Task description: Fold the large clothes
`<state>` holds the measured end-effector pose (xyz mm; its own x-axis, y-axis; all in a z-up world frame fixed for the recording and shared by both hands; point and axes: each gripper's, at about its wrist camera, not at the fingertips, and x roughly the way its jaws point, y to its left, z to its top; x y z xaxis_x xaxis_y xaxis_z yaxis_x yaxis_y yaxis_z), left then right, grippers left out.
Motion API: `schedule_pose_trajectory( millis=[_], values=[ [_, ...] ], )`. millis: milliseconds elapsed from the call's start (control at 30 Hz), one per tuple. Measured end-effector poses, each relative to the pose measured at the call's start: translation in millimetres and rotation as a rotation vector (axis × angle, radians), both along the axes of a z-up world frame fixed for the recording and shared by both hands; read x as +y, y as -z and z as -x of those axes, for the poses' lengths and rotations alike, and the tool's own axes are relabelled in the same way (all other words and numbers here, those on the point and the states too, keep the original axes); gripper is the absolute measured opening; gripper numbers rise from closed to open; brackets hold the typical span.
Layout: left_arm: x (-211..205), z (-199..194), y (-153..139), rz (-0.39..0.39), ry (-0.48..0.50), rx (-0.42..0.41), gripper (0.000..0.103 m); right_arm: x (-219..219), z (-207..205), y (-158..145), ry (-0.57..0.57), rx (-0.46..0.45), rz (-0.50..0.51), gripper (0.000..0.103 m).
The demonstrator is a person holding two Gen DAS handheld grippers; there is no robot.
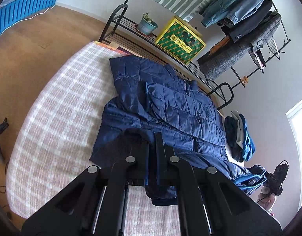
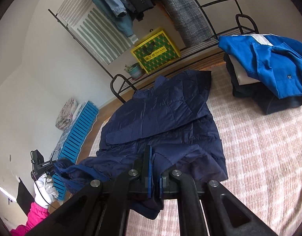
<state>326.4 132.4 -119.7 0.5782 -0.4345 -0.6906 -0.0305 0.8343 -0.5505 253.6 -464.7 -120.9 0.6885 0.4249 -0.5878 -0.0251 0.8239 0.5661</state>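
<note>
1. My left gripper [image 1: 152, 149] has its fingers pinching the near hem of the navy quilted jacket [image 1: 170, 106], with fabric hanging down between them.
2. My right gripper [image 2: 154, 169] has its fingers pressed onto another part of the same hem, navy cloth bunched between the pads.
3. The jacket lies spread on the bed [image 2: 259, 147], over the pink-and-white checked cover, 1 sleeve folded across its body.
4. A stack of folded clothes [image 2: 269, 68] sits on the bed beside the jacket, a bright blue garment on top.
5. Behind the bed stands a black clothes rack [image 1: 249, 19] with hanging coats, a yellow-green box [image 1: 180, 39] and a potted plant [image 1: 147, 24] on its lower shelf.
</note>
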Motion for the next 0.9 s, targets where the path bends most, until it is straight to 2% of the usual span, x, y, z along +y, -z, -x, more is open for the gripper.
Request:
schedule_pose_trajectory(
  millis=[167, 367, 467, 633, 700, 733, 767, 800, 833, 900],
  values=[
    [-18, -64, 16, -0.032, -0.013, 0.012, 0.003, -12, -65, 17, 0.019, 0.027, 0.035, 0.002],
    [-36, -136, 57, -0.082, -0.061, 0.058, 0.003, -21, -139, 54, 0.051, 0.105, 0.105, 0.002],
    [-38, -159, 81, -0.087, -0.072, 0.094, 0.003, -24, -163, 70, 0.055, 0.139, 0.132, 0.002],
    [-36, -181, 102, -0.099, -0.077, 0.123, 0.004, -25, -187, 93, 0.047, 0.193, 0.176, 0.003],
    [-33, -185, 103, -0.091, -0.065, 0.131, 0.013, -25, -192, 98, 0.042, 0.210, 0.177, 0.010],
    [-30, -187, 103, -0.086, -0.057, 0.130, 0.024, -27, -193, 100, 0.032, 0.212, 0.166, 0.014],
    [-26, -188, 101, -0.087, -0.060, 0.127, 0.043, -28, -193, 100, 0.019, 0.208, 0.150, 0.022],
    [-20, -189, 97, -0.091, -0.075, 0.117, 0.053, -30, -192, 99, 0.008, 0.202, 0.136, 0.027],
    [-13, -188, 92, -0.086, -0.089, 0.092, 0.059, -34, -191, 97, -0.001, 0.197, 0.118, 0.029],
    [0, -187, 81, -0.075, -0.098, 0.044, 0.059, -40, -188, 94, -0.013, 0.177, 0.090, 0.040]
  ],
)
